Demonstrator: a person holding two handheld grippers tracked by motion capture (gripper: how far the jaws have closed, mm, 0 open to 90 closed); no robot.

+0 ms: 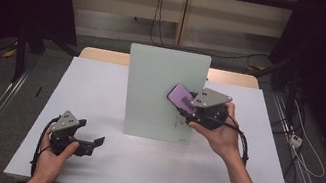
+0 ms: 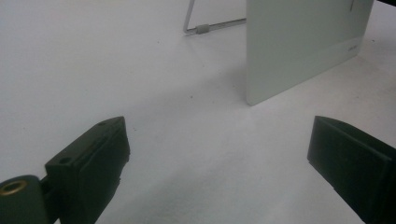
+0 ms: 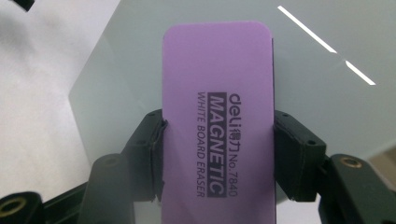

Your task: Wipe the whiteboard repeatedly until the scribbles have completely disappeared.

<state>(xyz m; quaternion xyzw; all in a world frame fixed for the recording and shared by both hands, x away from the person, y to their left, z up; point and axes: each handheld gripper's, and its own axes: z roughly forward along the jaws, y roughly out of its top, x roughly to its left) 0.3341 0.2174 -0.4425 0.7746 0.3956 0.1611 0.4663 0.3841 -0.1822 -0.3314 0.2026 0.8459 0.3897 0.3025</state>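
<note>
1. The right hand-held gripper (image 1: 188,102) is clenched on a purple eraser (image 1: 181,96), its two black jaws pressing the eraser's long sides.
2. In the right gripper view the eraser (image 3: 217,121) stands lengthwise between the jaws, its printed face reading "MAGNETIC WHITE BOARD ERASER" turned to the camera.
3. The eraser is held up against the front of a small whiteboard (image 1: 157,85), at the board's right side, about mid-height; whether it touches the surface I cannot tell.
4. The whiteboard stands upright near the middle of the white worktop (image 1: 88,159); in the right gripper view the board (image 3: 327,116) carries a thin white stroke at upper right.
5. The left hand-held gripper (image 1: 91,143) is released, its jaws wide apart with nothing between them, and it sits low over the worktop's front left, well apart from the board.
6. In the left gripper view the board (image 2: 299,46) stands ahead, with a thin metal stand (image 2: 205,28) behind it on the worktop (image 2: 93,70).
</note>
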